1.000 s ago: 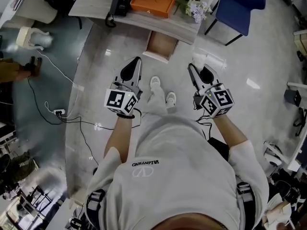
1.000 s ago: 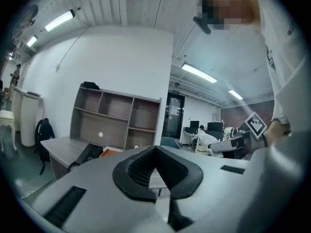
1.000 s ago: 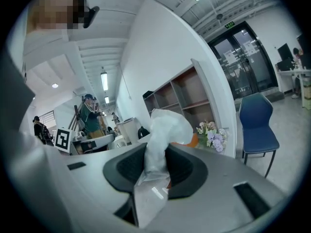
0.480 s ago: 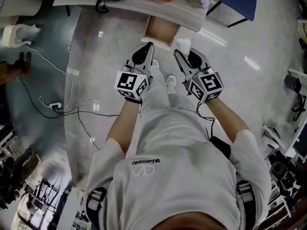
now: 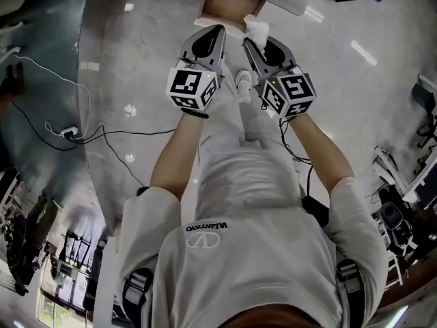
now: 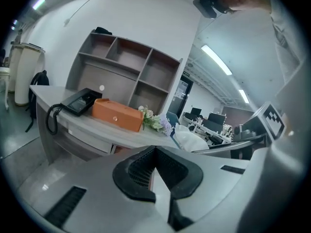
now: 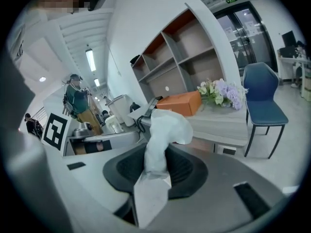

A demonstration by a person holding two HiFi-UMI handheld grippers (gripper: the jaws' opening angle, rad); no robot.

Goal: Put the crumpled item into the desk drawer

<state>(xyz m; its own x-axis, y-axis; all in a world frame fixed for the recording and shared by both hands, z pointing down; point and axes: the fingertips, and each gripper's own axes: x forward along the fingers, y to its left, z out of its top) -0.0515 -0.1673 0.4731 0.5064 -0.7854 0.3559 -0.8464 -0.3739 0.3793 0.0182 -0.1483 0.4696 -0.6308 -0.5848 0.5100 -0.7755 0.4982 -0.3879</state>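
Observation:
A crumpled white paper [image 7: 163, 130] sticks up from between the pads of my right gripper [image 7: 156, 154], which is shut on it. In the head view that paper [image 5: 257, 29] sits at the right gripper's [image 5: 255, 45] tip, just short of the open wooden drawer [image 5: 231, 2] under the desk edge [image 5: 290, 4]. My left gripper [image 5: 213, 34] is close beside it on the left, shut, with nothing between its pads [image 6: 133, 171]. From the left gripper view I see the paper [image 6: 192, 140] off to the right.
On the curved desk [image 6: 92, 130] stand a black phone [image 6: 77, 101], an orange box [image 6: 119, 115] and flowers [image 6: 153, 121], with a shelf unit [image 6: 126, 67] behind. A blue chair [image 7: 262, 101] stands right of the desk. Cables [image 5: 68, 132] lie on the floor at left.
The person has stepped toward the desk, whose top has slid out of the head view. Both grippers have drawn together and moved forward to the open drawer, the right still holding the paper.

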